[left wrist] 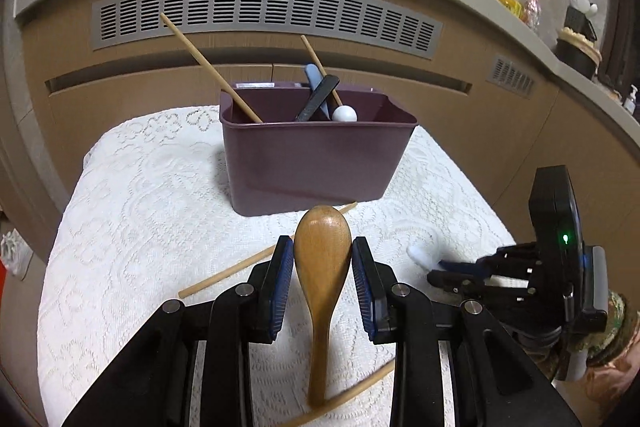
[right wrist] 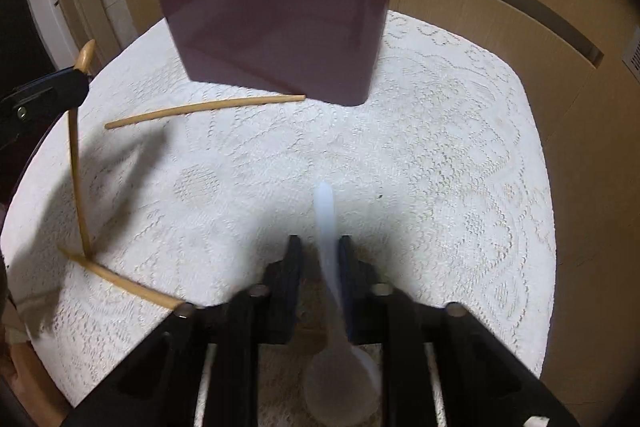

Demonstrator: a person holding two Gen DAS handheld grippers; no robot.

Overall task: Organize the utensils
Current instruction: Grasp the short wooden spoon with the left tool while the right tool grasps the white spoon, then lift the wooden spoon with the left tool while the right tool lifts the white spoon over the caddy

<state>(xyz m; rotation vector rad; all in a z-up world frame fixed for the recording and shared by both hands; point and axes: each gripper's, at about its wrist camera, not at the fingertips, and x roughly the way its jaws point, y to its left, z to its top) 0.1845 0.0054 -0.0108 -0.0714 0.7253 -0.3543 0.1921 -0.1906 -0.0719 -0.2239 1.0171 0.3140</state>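
While the wooden spoon point(left wrist: 322, 259) is clamped at its bowl between the blue pads of the left claw point(left wrist: 322, 259), its handle runs back toward the camera, above the white lace cloth point(left wrist: 140, 207) that covers the worktop. Just beyond the spoon's tip, a maroon plastic bin point(left wrist: 312, 163) is seen standing on the cloth in front of a wood-panelled wall with a grey vent grille point(left wrist: 264, 11). Two wooden chopsticks point(left wrist: 210, 67), a dark-handled utensil point(left wrist: 318, 99), a pale blue handle and a white rounded piece point(left wrist: 345, 114) are held in the bin, leaning against its rim. Loose chopsticks point(right wrist: 204, 107) are left lying on the cloth: one just in front of the bin, angled toward its near base, and others nearer, on the left in the right wrist view, two of them meeting at their ends. To the right, low over the cloth, the right claw point(right wrist: 320, 255) is shown closed on the thin handle of a translucent white spoon point(right wrist: 328, 227), whose bowl lies back toward the camera between the claw's arms; the picture there is blurred, so finer detail of the grip cannot be told
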